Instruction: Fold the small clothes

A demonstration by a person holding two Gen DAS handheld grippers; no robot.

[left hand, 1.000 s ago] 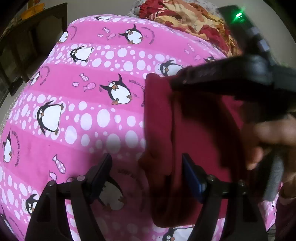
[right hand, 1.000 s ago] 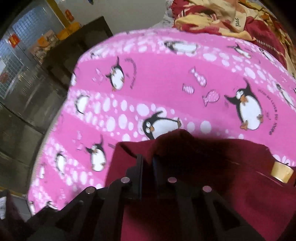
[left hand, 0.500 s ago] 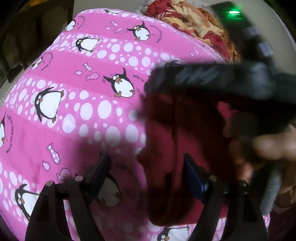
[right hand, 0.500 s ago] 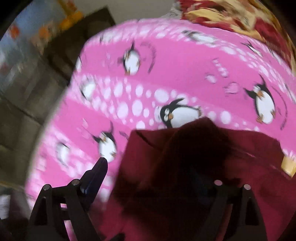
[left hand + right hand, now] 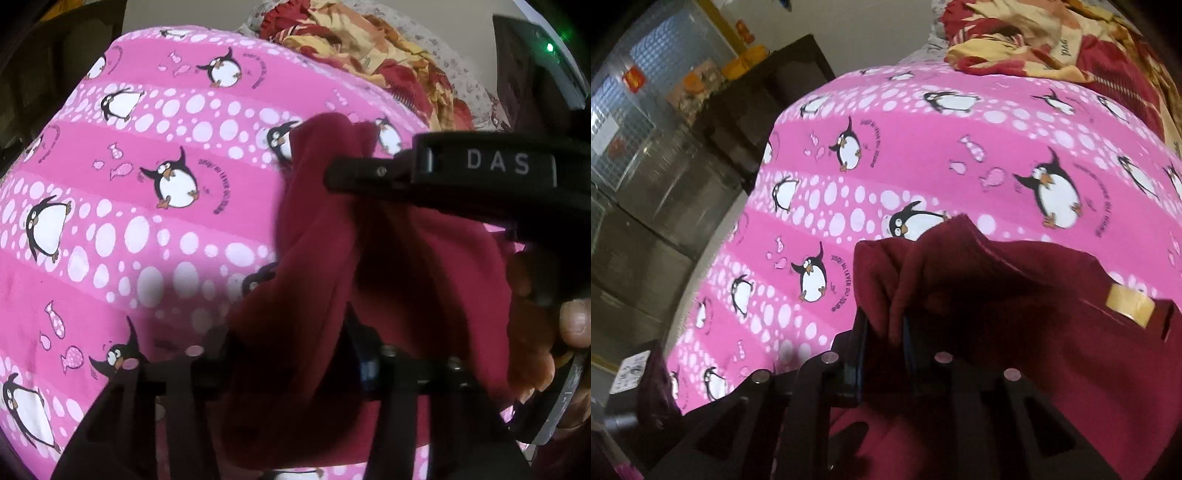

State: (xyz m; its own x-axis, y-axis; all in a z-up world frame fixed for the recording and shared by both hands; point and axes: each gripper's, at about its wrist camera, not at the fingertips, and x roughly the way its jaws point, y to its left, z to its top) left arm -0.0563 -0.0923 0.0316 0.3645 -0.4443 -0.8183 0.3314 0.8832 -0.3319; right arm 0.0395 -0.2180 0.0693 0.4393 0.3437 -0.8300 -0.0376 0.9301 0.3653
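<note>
A small maroon garment (image 5: 325, 258) lies bunched on the pink penguin blanket (image 5: 147, 206). My left gripper (image 5: 291, 354) is shut on a fold of it near the bottom of the left wrist view. My right gripper (image 5: 884, 332) is shut on another fold of the maroon garment (image 5: 1015, 314) and lifts it a little. The right gripper (image 5: 332, 173) also shows in the left wrist view, reaching in from the right with cloth pinched at its tip. A tan label (image 5: 1128, 306) sits on the garment.
A red and yellow floral quilt (image 5: 1052, 40) is heaped at the far end of the bed. Dark furniture (image 5: 768, 88) and metal cabinets (image 5: 646, 177) stand beyond the bed's left edge (image 5: 753, 206). A hand (image 5: 535, 332) holds the right gripper's handle.
My left gripper was open around the garment's edge and has shut on it. My right gripper opened half a second ago and has shut on the cloth again, lifting a fold.
</note>
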